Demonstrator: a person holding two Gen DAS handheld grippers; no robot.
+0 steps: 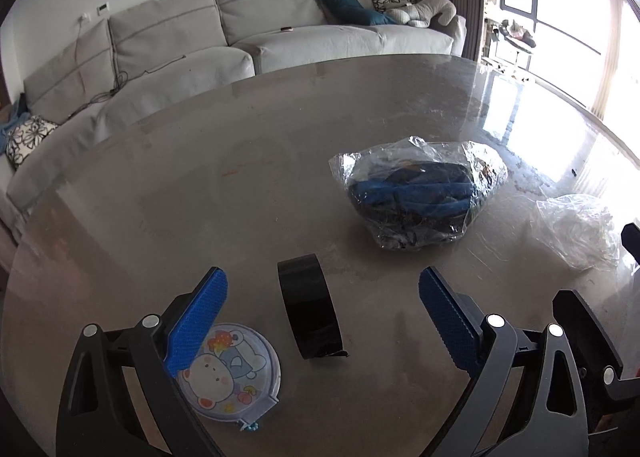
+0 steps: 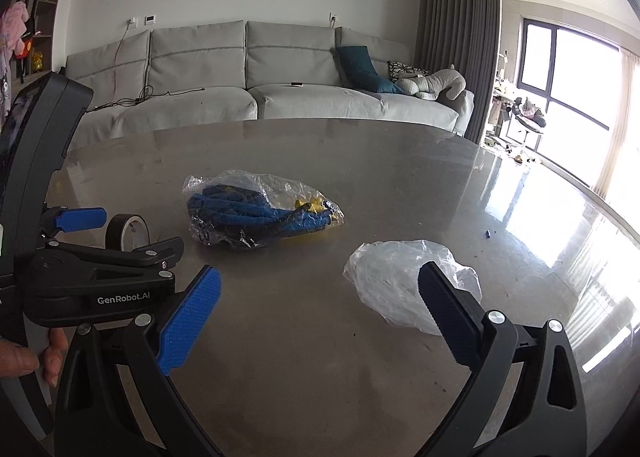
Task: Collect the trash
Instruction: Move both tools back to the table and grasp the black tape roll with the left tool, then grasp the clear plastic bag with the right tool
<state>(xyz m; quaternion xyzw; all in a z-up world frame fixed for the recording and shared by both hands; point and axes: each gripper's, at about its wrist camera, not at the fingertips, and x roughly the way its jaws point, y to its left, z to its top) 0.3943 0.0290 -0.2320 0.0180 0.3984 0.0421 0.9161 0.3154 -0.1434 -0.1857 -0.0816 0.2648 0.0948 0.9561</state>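
A black tape roll (image 1: pixel 310 307) stands on edge on the grey table (image 1: pixel 180 197), between the blue pads of my left gripper (image 1: pixel 322 275). The pads are wide apart and touch nothing, so it is open. A clear bag of blue items (image 1: pixel 416 197) lies beyond it. In the right wrist view my right gripper (image 2: pixel 320 271) is open over bare table (image 2: pixel 320 337). Its right finger overlaps a crumpled clear plastic bag (image 2: pixel 384 281). The left gripper (image 2: pixel 138 229) shows at the left around the tape roll (image 2: pixel 113 227), with the blue-filled bag (image 2: pixel 256 213) further back.
A round lid with a cartoon bear (image 1: pixel 236 373) lies under my left finger. The crumpled plastic (image 1: pixel 576 233) sits at the table's right. A hand (image 2: pixel 40 353) holds the left gripper. A grey sofa (image 2: pixel 248 97) runs behind the table, with windows at the right.
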